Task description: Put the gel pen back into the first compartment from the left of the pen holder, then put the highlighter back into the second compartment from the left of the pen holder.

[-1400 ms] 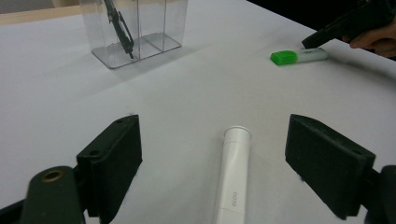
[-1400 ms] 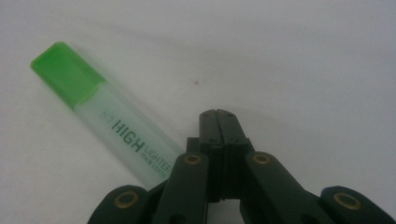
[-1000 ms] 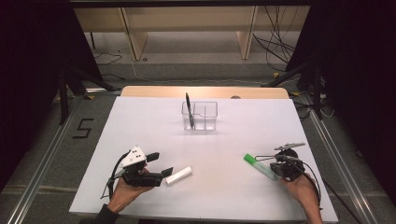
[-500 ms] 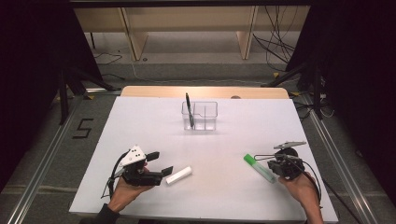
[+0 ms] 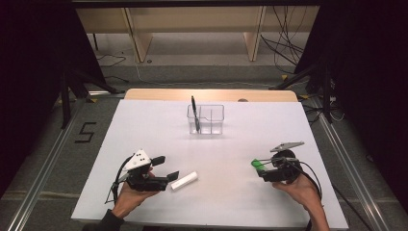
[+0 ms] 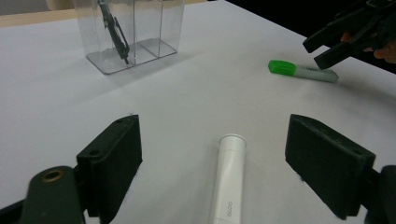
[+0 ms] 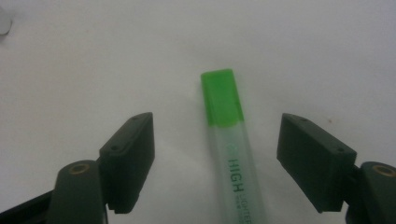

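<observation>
While the highlighter (image 7: pixel 229 140) lies on the table, the right claw (image 7: pixel 224 158) straddles it, released.

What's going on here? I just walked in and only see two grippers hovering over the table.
A person holds a gripper in each hand. The right gripper is open, its jaws on either side of a green highlighter lying flat. The left gripper is open around a white glue stick, also lying flat. A clear organizer farther back already holds a black pen.
</observation>
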The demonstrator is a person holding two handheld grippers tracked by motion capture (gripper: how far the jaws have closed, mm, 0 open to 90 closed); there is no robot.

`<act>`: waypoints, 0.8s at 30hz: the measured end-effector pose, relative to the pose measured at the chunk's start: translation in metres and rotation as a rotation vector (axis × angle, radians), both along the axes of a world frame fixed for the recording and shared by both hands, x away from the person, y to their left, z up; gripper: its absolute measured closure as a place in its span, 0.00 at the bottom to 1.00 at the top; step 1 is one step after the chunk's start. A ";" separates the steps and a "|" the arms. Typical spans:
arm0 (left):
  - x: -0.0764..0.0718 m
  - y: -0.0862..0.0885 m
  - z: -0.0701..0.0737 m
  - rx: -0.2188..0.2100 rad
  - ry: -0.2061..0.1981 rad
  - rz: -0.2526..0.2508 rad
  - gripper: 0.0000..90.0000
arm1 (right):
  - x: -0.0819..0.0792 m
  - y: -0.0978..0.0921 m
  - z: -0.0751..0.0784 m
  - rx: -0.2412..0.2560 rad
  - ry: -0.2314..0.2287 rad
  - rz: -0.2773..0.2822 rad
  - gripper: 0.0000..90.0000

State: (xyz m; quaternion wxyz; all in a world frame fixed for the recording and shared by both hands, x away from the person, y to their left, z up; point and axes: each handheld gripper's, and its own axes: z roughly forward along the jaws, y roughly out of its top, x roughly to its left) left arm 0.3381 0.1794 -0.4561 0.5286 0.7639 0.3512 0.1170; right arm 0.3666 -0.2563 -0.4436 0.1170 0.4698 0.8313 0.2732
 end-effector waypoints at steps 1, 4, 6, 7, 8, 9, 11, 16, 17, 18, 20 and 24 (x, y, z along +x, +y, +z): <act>0.000 0.000 0.000 0.000 0.001 -0.002 0.20 | 0.000 0.001 -0.001 -0.001 0.001 0.002 0.30; 0.000 -0.001 0.000 0.002 -0.001 -0.004 0.20 | 0.000 0.003 -0.002 -0.006 0.004 0.005 0.30; -0.001 -0.001 0.000 0.004 -0.003 -0.006 0.20 | 0.001 0.004 -0.002 -0.009 0.006 0.001 0.30; -0.001 -0.001 0.000 0.005 -0.006 -0.006 0.20 | 0.001 0.004 -0.002 -0.010 0.007 -0.004 0.30; -0.001 0.000 0.001 0.004 -0.006 -0.005 0.20 | 0.001 0.004 -0.002 -0.010 0.009 -0.007 0.30; -0.001 0.000 0.001 0.003 -0.006 -0.003 0.20 | 0.002 0.004 -0.003 -0.010 0.010 -0.010 0.30; -0.001 -0.001 0.001 -0.002 -0.006 -0.002 0.20 | 0.003 0.004 -0.003 -0.007 0.019 -0.010 0.30; -0.001 -0.001 0.001 0.001 -0.009 -0.005 0.20 | 0.010 0.007 -0.005 -0.009 0.039 -0.006 0.32; -0.001 -0.001 0.001 0.001 -0.008 -0.006 0.20 | 0.012 0.008 -0.005 -0.010 0.047 -0.003 0.32; -0.001 -0.001 0.001 0.001 -0.007 -0.004 0.20 | 0.013 0.008 -0.006 -0.015 0.053 0.000 0.33; -0.001 -0.001 0.001 0.007 -0.009 -0.008 0.20 | 0.015 0.009 -0.007 -0.021 0.063 0.005 0.33; -0.003 -0.002 0.001 0.008 -0.017 -0.013 0.20 | 0.019 0.010 -0.009 -0.025 0.080 0.017 0.36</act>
